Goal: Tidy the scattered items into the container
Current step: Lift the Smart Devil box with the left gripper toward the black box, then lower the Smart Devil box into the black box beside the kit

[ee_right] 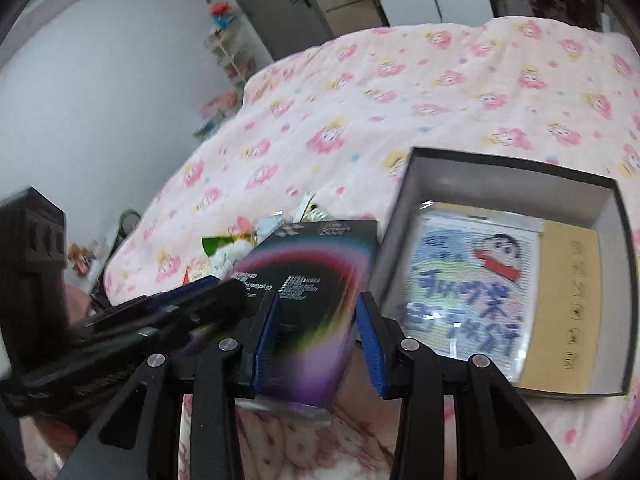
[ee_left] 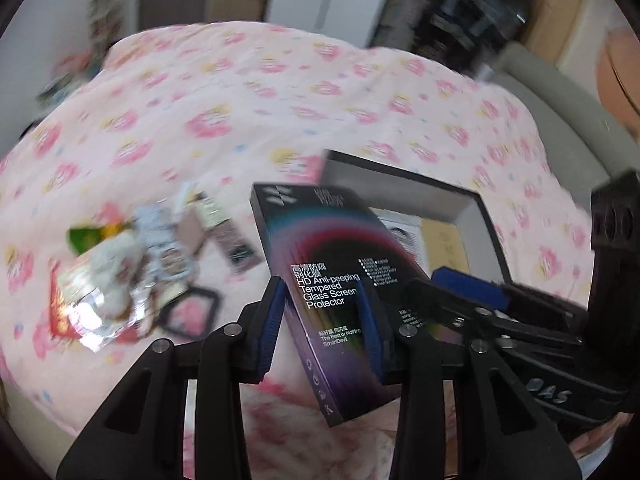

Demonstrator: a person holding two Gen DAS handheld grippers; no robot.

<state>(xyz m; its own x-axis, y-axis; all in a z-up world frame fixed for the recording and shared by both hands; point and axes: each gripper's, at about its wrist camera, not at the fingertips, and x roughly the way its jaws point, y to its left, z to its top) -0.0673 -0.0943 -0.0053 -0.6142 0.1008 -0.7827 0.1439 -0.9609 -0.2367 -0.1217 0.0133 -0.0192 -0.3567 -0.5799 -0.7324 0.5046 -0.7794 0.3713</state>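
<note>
Nearest you, both grippers hold the same thing. Your left gripper has its blue ribbed pads narrowed onto the long edges of the screen protector box, and your right gripper straddles the near end of that box, its left pad on it; motion blur hides whether the right pad touches. The box hangs tilted above the bedspread, just short of the container's near-left corner.

Judging by its look, the box is light, flat and stiff: glossy printed card, dark with a rainbow arc and white lettering. That gloss will be slippery, so keep hold across the narrow width near the middle, where the ribbed pads bite. The label says tempered glass, so treat it as fragile: set it down flat, do not drop it.

Just beyond, the container is a shallow rectangular card tray, dark outside and grey inside. In it lie a cartoon picture in a clear shiny sleeve and a flat tan envelope.

To the left, a pile of crinkly foil wrappers and small packets lies on the soft pink floral cloth, well apart from the container.
</note>
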